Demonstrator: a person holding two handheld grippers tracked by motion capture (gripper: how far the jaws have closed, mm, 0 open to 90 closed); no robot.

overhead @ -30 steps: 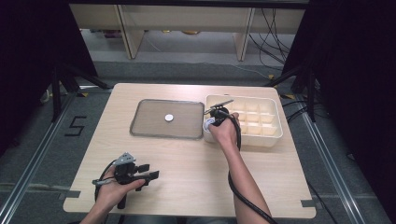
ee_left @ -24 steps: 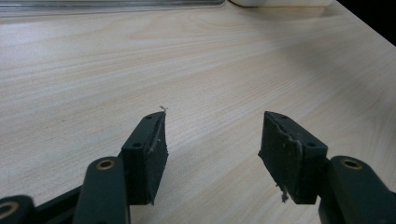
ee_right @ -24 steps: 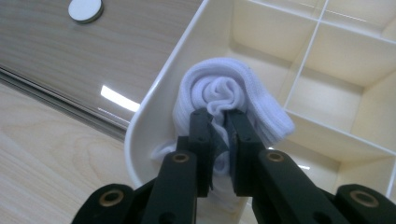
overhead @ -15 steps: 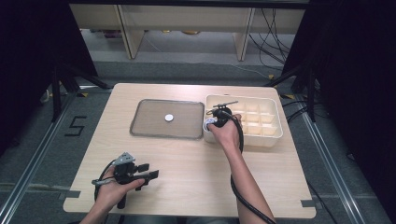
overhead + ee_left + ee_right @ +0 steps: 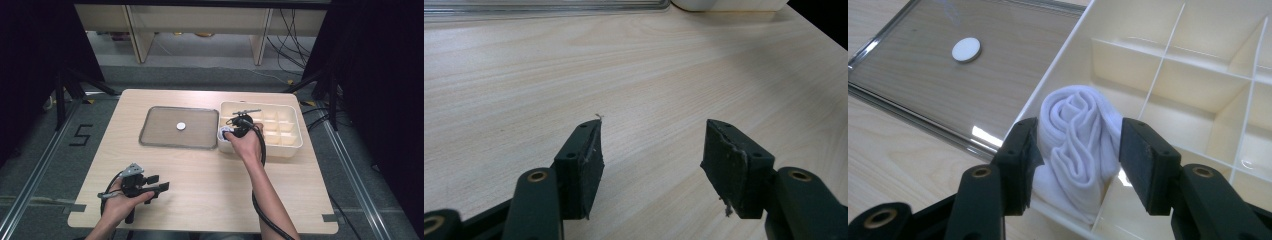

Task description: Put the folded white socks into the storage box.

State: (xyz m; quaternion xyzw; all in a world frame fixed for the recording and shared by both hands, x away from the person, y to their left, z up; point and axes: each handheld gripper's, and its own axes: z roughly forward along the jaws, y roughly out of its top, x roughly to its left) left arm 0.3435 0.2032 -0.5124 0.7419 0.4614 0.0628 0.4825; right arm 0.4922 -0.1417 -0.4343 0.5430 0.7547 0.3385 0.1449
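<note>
A rolled white cloth is seen in the near left compartment of the divided box, which stands at the desk's far right, just beside the glass tray. The right gripper is held over that compartment with the cloth between its jaws; the jaws have just been opening, and the pads appear to sit at the roll's sides rather than pressing it, so the cloth is judged released. The left gripper is held low at the desk's near left corner, jaws apart, nothing between them.

Judged risks: the roll stands tall above the box wall and leans toward the tray side, so it could tip out or unroll once support is gone. If the gripper is lifted while a pad catches the fabric, the roll could be dragged up and out. A sideways withdrawal could knock a thin divider or shift the light box against the tray.

Hard to tell: whether the left pad touches the cloth, since the roll bulges against it. The roll's base is hidden behind the jaws and wall. In the high view the hand covers most of the cloth. The 1 small white disc on the tray cannot be identified
</note>
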